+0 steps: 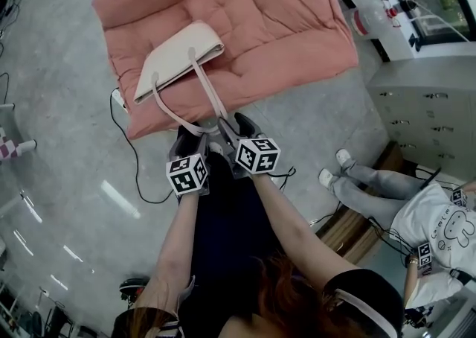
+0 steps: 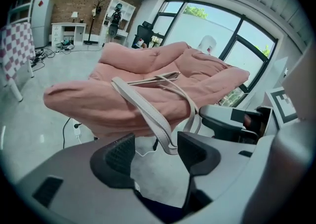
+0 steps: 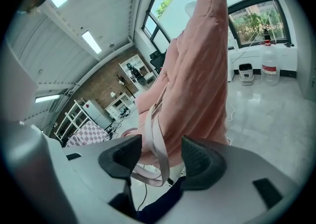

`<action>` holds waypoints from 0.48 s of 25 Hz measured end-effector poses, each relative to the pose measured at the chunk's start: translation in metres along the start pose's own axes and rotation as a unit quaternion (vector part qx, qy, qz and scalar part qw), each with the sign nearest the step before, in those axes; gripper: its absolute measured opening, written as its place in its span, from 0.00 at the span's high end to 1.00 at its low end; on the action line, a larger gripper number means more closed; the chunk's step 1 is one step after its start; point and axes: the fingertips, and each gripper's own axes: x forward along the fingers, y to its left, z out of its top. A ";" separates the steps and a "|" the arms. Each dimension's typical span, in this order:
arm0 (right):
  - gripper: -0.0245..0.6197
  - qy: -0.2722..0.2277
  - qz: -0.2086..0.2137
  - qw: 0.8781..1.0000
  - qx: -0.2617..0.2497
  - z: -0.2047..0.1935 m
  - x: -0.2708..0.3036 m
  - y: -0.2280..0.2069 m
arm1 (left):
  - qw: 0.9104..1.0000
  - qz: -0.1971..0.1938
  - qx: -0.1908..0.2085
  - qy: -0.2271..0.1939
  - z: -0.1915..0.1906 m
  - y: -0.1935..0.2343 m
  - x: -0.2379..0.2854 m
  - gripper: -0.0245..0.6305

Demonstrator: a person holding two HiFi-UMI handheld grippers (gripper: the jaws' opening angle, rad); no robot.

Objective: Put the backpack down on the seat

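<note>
A cream bag point(image 1: 178, 57) lies flat on the pink cushioned seat point(image 1: 290, 24), and its two long straps point(image 1: 210, 98) trail off the seat's near edge toward me. My left gripper point(image 1: 186, 135) and right gripper point(image 1: 236, 126) hover side by side just past that edge. In the left gripper view the left gripper point(image 2: 155, 149) is open. A strap loop point(image 2: 148, 112) hangs loose between its pads. In the right gripper view the right gripper point(image 3: 160, 156) is open too, with the other strap point(image 3: 157, 144) dangling slack between its pads in front of the seat point(image 3: 197, 80).
A black cable with a white plug point(image 1: 123, 106) runs over the floor left of the seat. A person point(image 1: 431, 217) sits on a wooden bench point(image 1: 357, 225) at the right, beside a grey cabinet point(image 1: 424, 106). A checkered chair point(image 2: 17, 50) stands further left.
</note>
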 end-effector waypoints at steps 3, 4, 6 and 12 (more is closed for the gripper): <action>0.58 -0.007 0.002 1.000 -0.001 0.011 -0.010 0.011 | 1.000 0.012 0.005 -0.015 0.013 0.005 -0.019 0.56; 0.58 -0.008 0.006 1.000 -0.001 0.014 -0.014 0.016 | 1.000 0.016 0.003 -0.021 0.018 0.007 -0.026 0.56; 0.58 -0.011 0.014 1.000 -0.007 0.021 -0.022 0.027 | 0.999 0.020 0.002 -0.036 0.030 0.006 -0.039 0.56; 0.58 -0.035 0.044 0.998 -0.021 0.047 -0.049 0.062 | 0.996 0.001 0.029 -0.078 0.066 -0.018 -0.075 0.56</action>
